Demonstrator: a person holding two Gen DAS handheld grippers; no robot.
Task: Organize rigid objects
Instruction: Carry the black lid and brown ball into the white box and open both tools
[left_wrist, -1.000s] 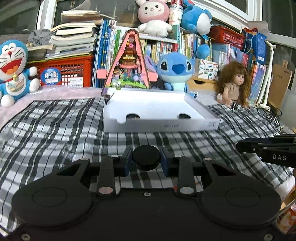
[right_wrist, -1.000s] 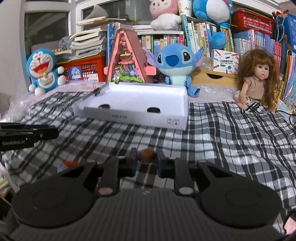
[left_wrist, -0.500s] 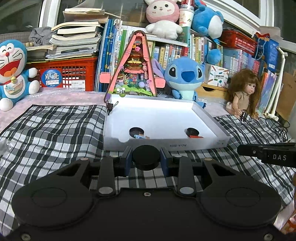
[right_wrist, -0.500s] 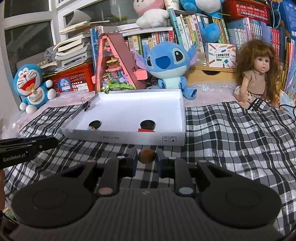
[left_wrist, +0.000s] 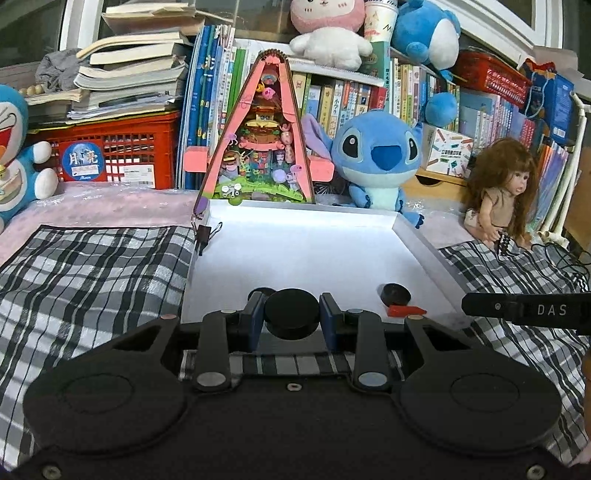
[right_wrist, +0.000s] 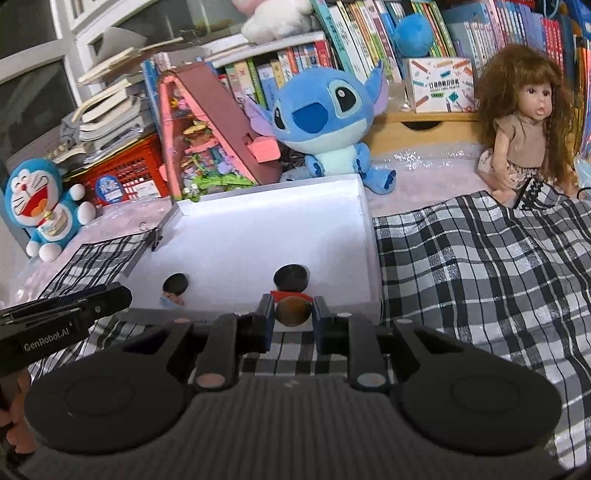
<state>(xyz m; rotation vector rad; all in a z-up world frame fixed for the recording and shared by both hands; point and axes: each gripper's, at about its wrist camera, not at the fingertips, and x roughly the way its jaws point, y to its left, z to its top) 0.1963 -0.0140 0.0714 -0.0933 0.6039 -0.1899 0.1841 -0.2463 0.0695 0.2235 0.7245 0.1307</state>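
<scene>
My left gripper (left_wrist: 291, 314) is shut on a black round puck (left_wrist: 291, 313), held at the near edge of the white tray (left_wrist: 424, 243). My right gripper (right_wrist: 293, 312) is shut on a small brown disc (right_wrist: 293, 312), also at the tray's near wall (right_wrist: 369, 236). Inside the tray lie another black puck (left_wrist: 396, 294) (right_wrist: 291, 277) and a red piece (left_wrist: 404, 311) (right_wrist: 291, 295). A second round dark thing (right_wrist: 176, 283) sits near the tray's left front corner, partly hidden behind my left fingers in the left wrist view.
The tray rests on a black-and-white checked cloth (left_wrist: 92, 266) (right_wrist: 480, 266). Behind it stand a pink triangular toy house (left_wrist: 262, 140), a blue plush (left_wrist: 380, 155), a doll (left_wrist: 506, 195), a red crate (left_wrist: 122, 151) and shelves of books. A binder clip (left_wrist: 203, 234) grips the tray's left corner.
Both grippers have moved forward toward the tray with their discs still held. The tray now fills more of each view and its inside objects show. The right view has rolled.
</scene>
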